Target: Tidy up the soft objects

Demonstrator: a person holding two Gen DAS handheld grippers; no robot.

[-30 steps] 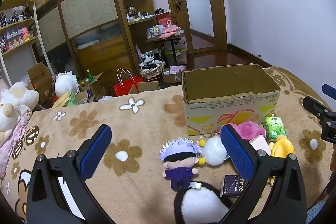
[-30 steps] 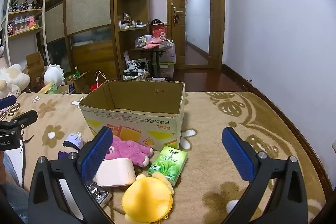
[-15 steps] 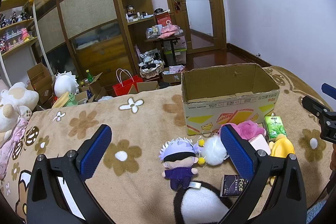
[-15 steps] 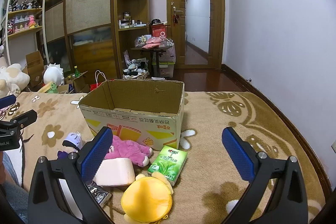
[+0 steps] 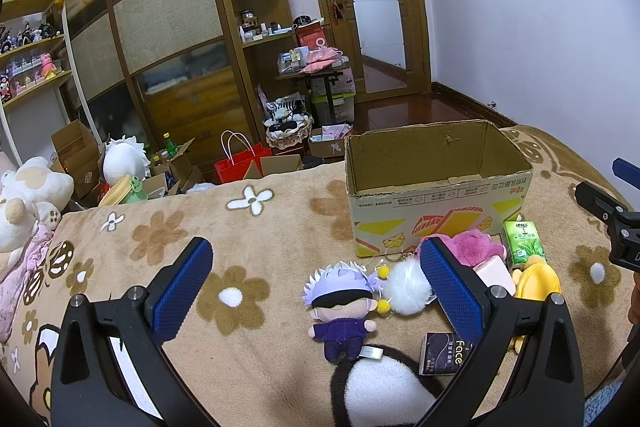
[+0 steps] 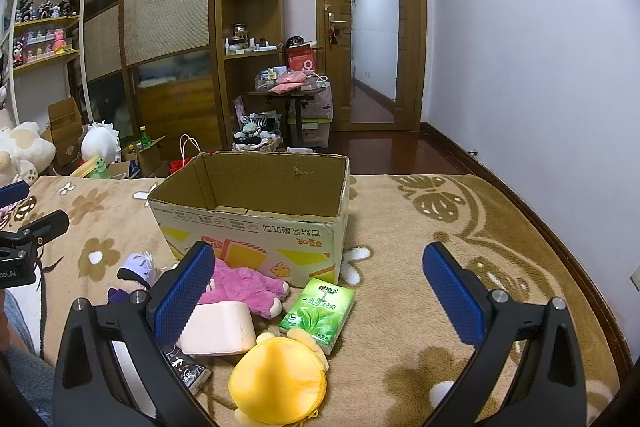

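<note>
An open empty cardboard box [image 5: 436, 187] [image 6: 256, 215] stands on the flowered blanket. In front of it lie soft things: a white-haired doll [image 5: 340, 303], a white pompom [image 5: 406, 287], a pink plush [image 6: 240, 285], a pale foam block [image 6: 218, 329], a yellow round pouch [image 6: 278, 379], a green tissue pack [image 6: 318, 309], a dark tissue pack [image 5: 444, 353] and a black-and-white plush [image 5: 380, 391]. My left gripper [image 5: 316, 291] is open above the doll. My right gripper [image 6: 320, 295] is open above the tissue pack and pouch. Both hold nothing.
The blanket's far edge drops to a cluttered floor with a red bag [image 5: 240, 167] and cartons. Large plush toys [image 5: 24, 199] sit at the left. A wardrobe, shelves and a door stand behind. The blanket right of the box [image 6: 440, 227] bears nothing.
</note>
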